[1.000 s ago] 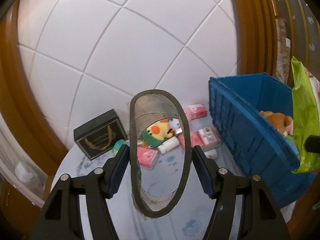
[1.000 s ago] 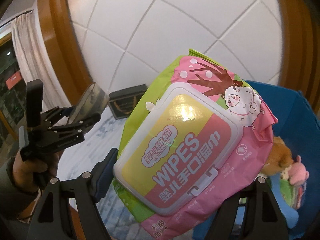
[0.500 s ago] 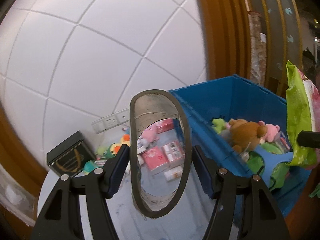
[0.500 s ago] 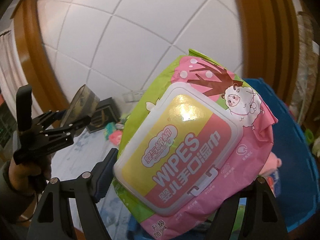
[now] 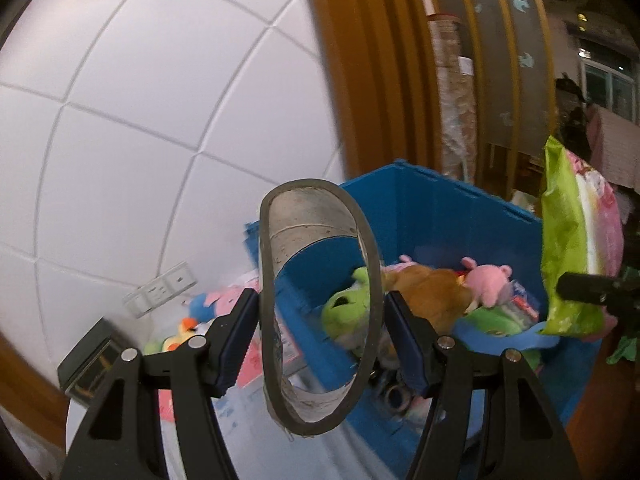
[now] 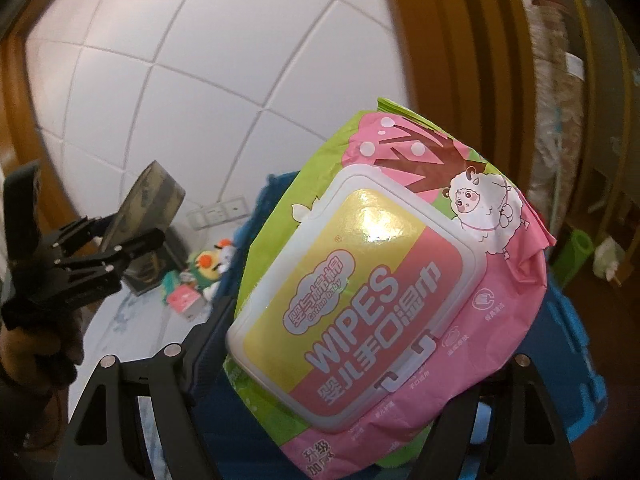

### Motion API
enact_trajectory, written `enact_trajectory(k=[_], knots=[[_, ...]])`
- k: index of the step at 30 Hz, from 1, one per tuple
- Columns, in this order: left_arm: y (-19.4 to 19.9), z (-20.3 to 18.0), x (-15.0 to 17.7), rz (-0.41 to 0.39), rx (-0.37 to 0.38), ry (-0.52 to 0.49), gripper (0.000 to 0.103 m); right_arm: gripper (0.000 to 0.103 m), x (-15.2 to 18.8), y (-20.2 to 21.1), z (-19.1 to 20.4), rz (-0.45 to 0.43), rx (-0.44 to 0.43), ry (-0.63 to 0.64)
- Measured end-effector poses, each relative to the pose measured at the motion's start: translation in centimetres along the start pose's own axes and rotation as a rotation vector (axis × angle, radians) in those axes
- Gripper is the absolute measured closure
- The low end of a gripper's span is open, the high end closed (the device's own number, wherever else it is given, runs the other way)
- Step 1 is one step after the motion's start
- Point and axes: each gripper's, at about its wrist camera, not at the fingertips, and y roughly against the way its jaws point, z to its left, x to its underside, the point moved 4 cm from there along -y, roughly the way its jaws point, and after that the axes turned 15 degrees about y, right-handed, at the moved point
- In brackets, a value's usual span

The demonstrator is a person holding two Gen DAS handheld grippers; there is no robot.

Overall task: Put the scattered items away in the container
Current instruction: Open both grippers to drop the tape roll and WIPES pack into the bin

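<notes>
Both loads now over blue crate [image 5: 440,216], formerly beside it: left gripper [image 5: 320,336] clamping one tape roll [image 5: 316,304], right gripper [image 6: 344,364] clamping one wipes pack [image 6: 384,300].

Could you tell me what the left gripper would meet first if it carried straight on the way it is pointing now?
Probably the blue bin: the left gripper, shut on the tape roll, points at its near wall and the green plush inside. Depth is hard to judge.
</notes>
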Motion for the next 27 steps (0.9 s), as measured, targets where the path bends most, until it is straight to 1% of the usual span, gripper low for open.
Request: enact_trajectory(k=[4,7,11,14,18,19,20,21,22,23,24,27], knots=[[-1.2,-2.4,-1.1,0.011,0.048,-0.030,0.040,0.026,-0.1,0.1,-2.0,0.006,0.032,-0.026],[-2.2,-4.0,-1.8,0.019,0.072,-0.048,0.040,0.026,-0.2,-0.6,-2.3,0.013,0.063,-0.039],[-3.2,-5.4,-2.3,0.036,0.104,-0.066,0.040,0.026,-0.2,0.1,-4.3,0.027,0.087,-0.057],[-3.6,-6.1,-2.5,0.040,0.123,-0.083,0.040,0.026,-0.1,0.3,-4.9,0.033,0.096,-0.066],[-4.4,-6.6,-3.0,0.047,0.146,-0.070,0.039,0.025,-0.2,0.1,-5.4,0.037,0.105,-0.067],[-4.6,-6.7,-3.1,0.049,0.153,-0.060,0.038,0.024,-0.2,-0.1,-5.7,0.036,0.108,-0.065],[-4.9,-6.6,-3.3,0.053,0.159,-0.050,0.037,0.020,-0.3,-0.3,-5.8,0.037,0.116,-0.060],[-5.2,-6.4,-3.4,0.058,0.149,-0.046,0.026,0.014,-0.5,-0.6,-6.1,0.042,0.130,-0.054],[-5.3,-6.2,-3.4,0.050,0.134,-0.041,0.011,0.001,-0.8,-0.7,-6.2,0.042,0.145,-0.047],[-5.5,-6.0,-3.5,0.042,0.123,-0.031,0.005,0.000,-0.9,-0.8,-6.2,0.041,0.159,-0.044],[-5.5,-5.6,-3.5,0.040,0.123,-0.017,0.002,0.000,-1.0,-0.8,-6.2,0.041,0.169,-0.042],[-5.5,-4.3,-3.2,0.045,0.118,0.010,0.002,0.000,-1.2,-1.0,-5.9,0.036,0.164,-0.047]])
